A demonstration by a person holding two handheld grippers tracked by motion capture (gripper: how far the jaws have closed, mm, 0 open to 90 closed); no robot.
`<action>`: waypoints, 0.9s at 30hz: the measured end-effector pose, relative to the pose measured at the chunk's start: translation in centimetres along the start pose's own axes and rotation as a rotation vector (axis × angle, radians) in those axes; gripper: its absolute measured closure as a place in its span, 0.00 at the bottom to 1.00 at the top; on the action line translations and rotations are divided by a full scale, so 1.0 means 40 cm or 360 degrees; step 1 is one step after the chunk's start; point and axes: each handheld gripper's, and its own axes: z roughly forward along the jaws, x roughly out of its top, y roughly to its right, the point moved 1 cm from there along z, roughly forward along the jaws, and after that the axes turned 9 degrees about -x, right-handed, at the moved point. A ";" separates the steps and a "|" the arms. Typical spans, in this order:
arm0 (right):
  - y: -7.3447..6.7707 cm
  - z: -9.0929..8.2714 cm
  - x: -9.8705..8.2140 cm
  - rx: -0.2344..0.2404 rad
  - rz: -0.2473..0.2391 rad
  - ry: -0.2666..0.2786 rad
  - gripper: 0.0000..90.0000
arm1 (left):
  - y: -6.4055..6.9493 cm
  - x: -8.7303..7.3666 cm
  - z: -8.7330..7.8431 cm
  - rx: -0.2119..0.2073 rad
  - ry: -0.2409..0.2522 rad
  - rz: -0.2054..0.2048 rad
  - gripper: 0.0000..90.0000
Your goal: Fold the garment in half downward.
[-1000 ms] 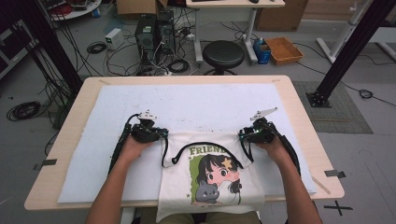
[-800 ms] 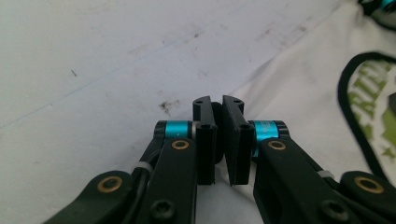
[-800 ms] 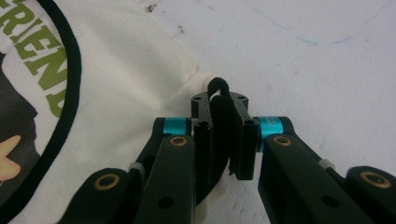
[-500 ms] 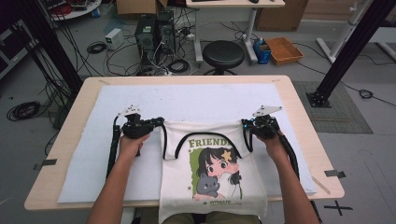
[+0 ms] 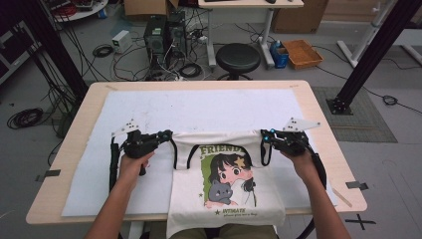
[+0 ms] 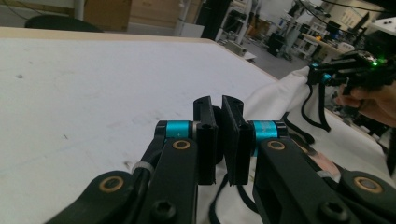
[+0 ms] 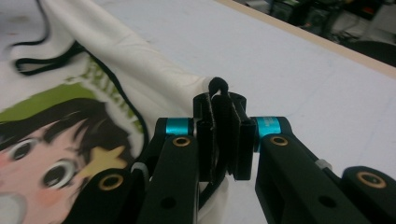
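Observation:
A white sleeveless shirt [image 5: 224, 184] with black trim and a cartoon girl print lies face up on the white mat [image 5: 199, 107]. Its hem hangs over the table's near edge. My left gripper [image 5: 168, 134] is shut on the shirt's left shoulder corner, and in the left gripper view its jaws [image 6: 219, 100] stand almost together over the cloth. My right gripper [image 5: 263, 135] is shut on the right shoulder. Its jaws have just been closing, and the black strap [image 7: 217, 86] is pinched between them. The shoulder line is stretched straight between both grippers.
The wooden table [image 5: 318, 124] carries the mat, with bare mat beyond the shirt toward the far edge. On the floor behind are a black stool [image 5: 238, 57], computer towers [image 5: 161, 35], cables and a black frame post [image 5: 368, 50].
Both grippers have moved away from the person, up the table, and a little apart. The shirt has slid with them, and its top edge is now pulled straight.

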 end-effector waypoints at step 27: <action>-0.072 -0.132 -0.110 0.0687 0.0129 -0.0115 0.51 | 0.114 -0.072 -0.109 -0.0197 -0.0229 -0.0020 0.51</action>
